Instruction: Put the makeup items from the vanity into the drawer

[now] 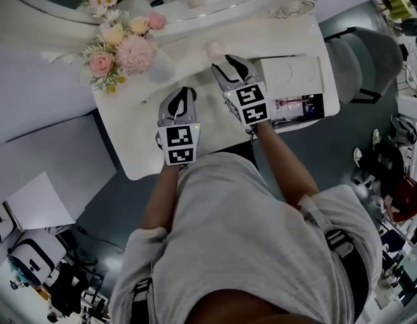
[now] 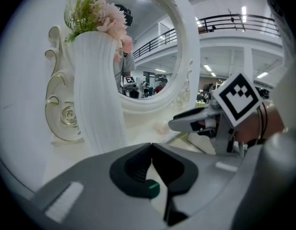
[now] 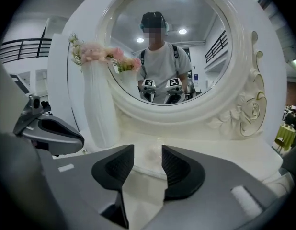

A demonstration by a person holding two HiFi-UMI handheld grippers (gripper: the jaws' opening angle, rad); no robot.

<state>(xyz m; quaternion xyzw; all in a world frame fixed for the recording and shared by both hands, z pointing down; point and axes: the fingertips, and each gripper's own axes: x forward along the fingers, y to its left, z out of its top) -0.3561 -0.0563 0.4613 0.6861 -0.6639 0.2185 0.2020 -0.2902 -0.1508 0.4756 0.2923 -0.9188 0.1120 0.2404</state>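
Status at this frame:
- Left tool (image 1: 184,94) (image 2: 151,148) was clenched, jaws fully together, nothing between them. It was held over the near left part of the white tabletop (image 1: 137,147), pointed toward the far side and downward.
- Right tool (image 1: 231,60) (image 3: 148,153) was released, jaws apart, pads not pressing on anything. It was held right of the left tool and farther in, tips near the mirror base.
- Makeup item (image 1: 213,48) (image 3: 151,153), small and pale pink, was seen lying on the tabletop just beyond the right tool's tips. In the right gripper view it was lined up with the gap between the jaws. Contact could not be confirmed. It was also seen from the left gripper view (image 2: 162,127), ahead of the right tool (image 2: 179,123).
- Drawer (image 1: 332,105) was seen open at the near right of the vanity. Its contents were too small to identify.
- White ribbed vase (image 1: 161,65) (image 2: 96,99) (image 3: 98,107) with pink flowers (image 1: 121,46) was seen at the far left of the tabletop, upright, clear of both tools.
- Round mirror (image 2: 155,47) (image 3: 172,42) was seen at the far edge, with the person (image 3: 163,68) and both tools reflected in it.
- Grey chair (image 1: 364,59) was noted right of the vanity.
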